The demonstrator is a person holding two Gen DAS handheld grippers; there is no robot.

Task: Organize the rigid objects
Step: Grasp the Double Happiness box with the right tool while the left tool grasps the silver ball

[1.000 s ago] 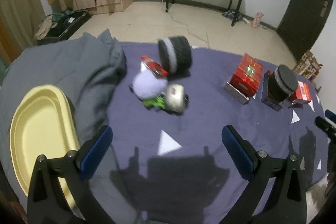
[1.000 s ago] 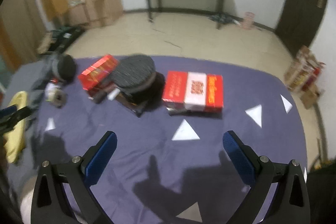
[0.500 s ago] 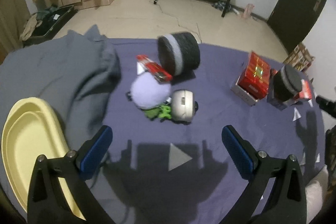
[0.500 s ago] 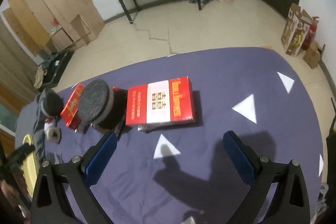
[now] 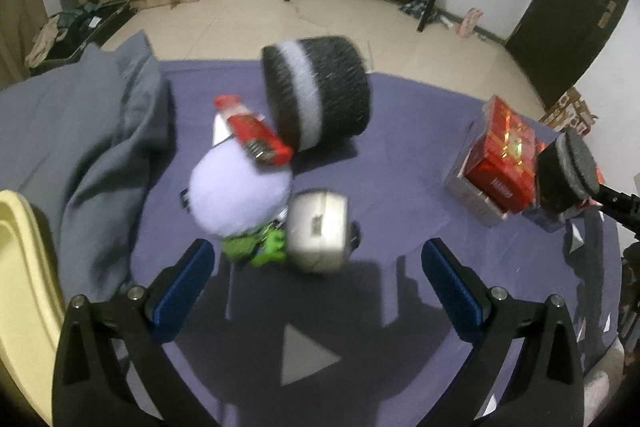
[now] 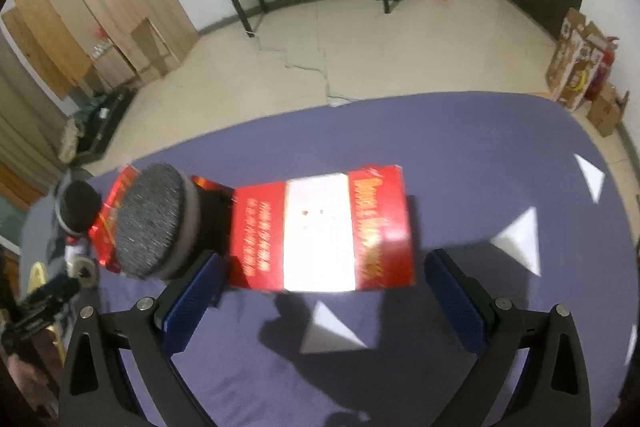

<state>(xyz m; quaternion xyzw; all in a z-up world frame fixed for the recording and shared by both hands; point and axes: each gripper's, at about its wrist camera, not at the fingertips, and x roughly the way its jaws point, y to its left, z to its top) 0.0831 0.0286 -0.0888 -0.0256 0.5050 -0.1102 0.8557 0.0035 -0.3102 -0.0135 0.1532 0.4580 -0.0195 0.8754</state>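
Left wrist view. The left tool (image 5: 318, 269) hangs released over the purple cloth (image 5: 400, 187) that covers the table, its 2 blue-padded jaws spread wide with nothing between them. Directly ahead, and just beyond the jaw line, lies a cluster of small items: a silver boxy object (image 5: 318, 235) with a dull metallic face, touching a green toy piece (image 5: 260, 247), a pale lilac rounded object (image 5: 240, 191) of matt, soft-looking surface, and a flat red pack (image 5: 254, 131) resting tilted against it. Behind them a black cylinder with a white band (image 5: 316, 95) lies on its side, its long axis running left to right. A crumpled grey cloth (image 5: 88, 123) and the rim of a yellow tray (image 5: 24, 267) lie to the left. To the far right stands a glossy red box (image 5: 502, 155). The silver object is nearest the jaws and roughly centred, so the left tool is judged better placed for it.

Right wrist view. The right tool (image 6: 320, 287) is likewise released and empty. A red-and-white carton (image 6: 320, 231), flat and glossy, lies just ahead between the jaw lines, its long axis crosswise to the fingers. Touching its left end is a dark round-topped cylinder (image 6: 152, 219) with a felt-like face.
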